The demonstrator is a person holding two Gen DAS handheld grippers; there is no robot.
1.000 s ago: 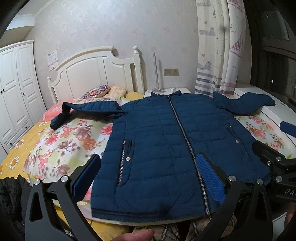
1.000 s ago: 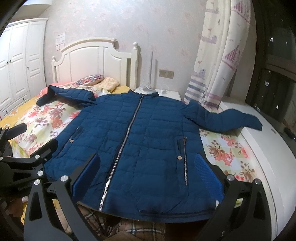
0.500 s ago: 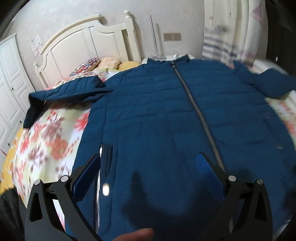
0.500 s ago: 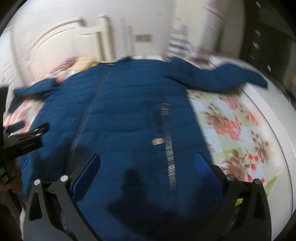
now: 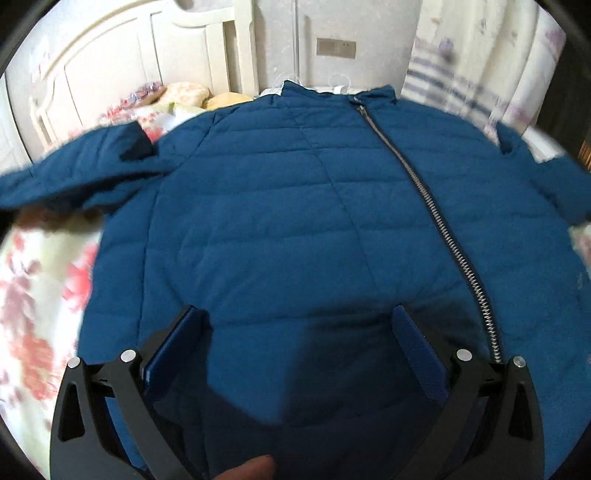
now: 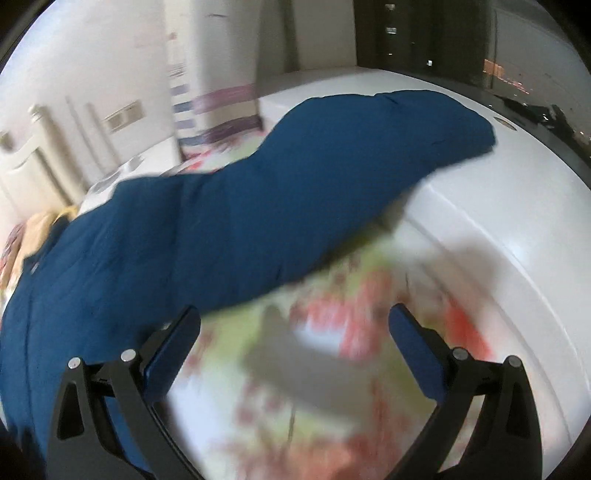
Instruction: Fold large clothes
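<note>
A dark blue quilted jacket (image 5: 295,206) lies spread face up on the bed, its silver zipper (image 5: 436,218) running down the right of the left wrist view. My left gripper (image 5: 295,325) hovers open just above the jacket's front, nothing between its blue pads (image 5: 173,350). One sleeve (image 5: 74,166) stretches off to the left. In the right wrist view the other sleeve (image 6: 314,177) reaches up and right onto a white ledge (image 6: 517,221). My right gripper (image 6: 293,321) is open over the floral bedsheet (image 6: 314,369), just below that sleeve. This view is motion-blurred.
A white headboard (image 5: 122,62) and pillows (image 5: 184,92) stand behind the jacket's collar. A striped curtain (image 5: 461,55) hangs at the back right. The floral sheet (image 5: 37,295) shows at the left. A fingertip (image 5: 247,467) shows at the bottom edge. A dark window (image 6: 443,33) lies beyond the ledge.
Both grippers moved forward over the bed. The left came low over the jacket's chest. The right swung right, off the jacket body toward the right sleeve. Both stayed open.
</note>
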